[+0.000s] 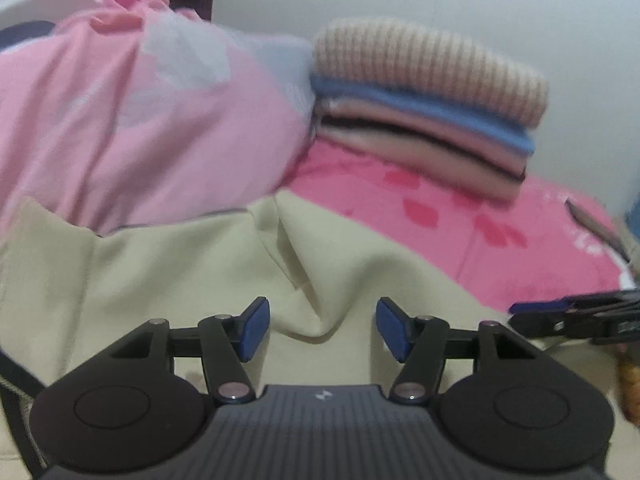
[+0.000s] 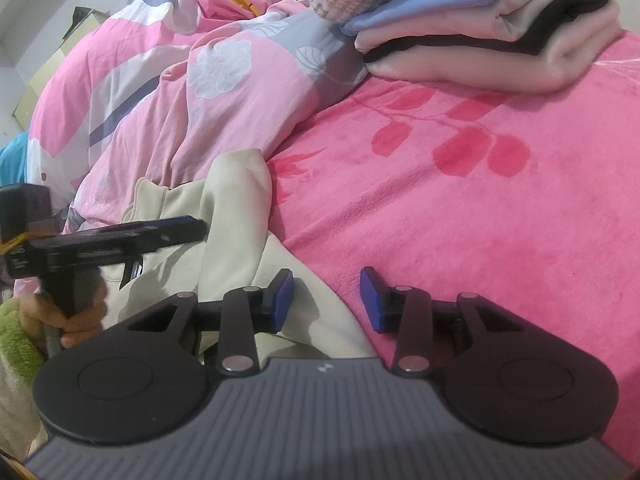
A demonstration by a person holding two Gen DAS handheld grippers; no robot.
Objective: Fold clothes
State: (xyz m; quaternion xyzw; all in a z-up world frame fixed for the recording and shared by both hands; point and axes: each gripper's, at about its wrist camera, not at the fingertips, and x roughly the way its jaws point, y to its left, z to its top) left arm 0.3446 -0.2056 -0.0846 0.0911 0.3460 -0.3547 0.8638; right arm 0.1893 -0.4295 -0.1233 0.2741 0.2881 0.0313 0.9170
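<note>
bed, pink blanket [image 2: 460, 220] | on it: cream garment [image 1: 200, 280], folded stack [image 1: 432, 120], quilt [image 2: 180, 80]

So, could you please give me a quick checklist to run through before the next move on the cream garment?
1. Left tool open, nothing pinched: ok.
2. Right tool open, nothing gripped: ok.
3. Cream garment lying flat for folding: not ok, creased and bunched.
4. Pink blanket has bare room beside the garment: ok.
5. Folded stack stands clear of both tools: ok.
6. Garment's far edge free of the floral quilt: cannot tell.
</note>
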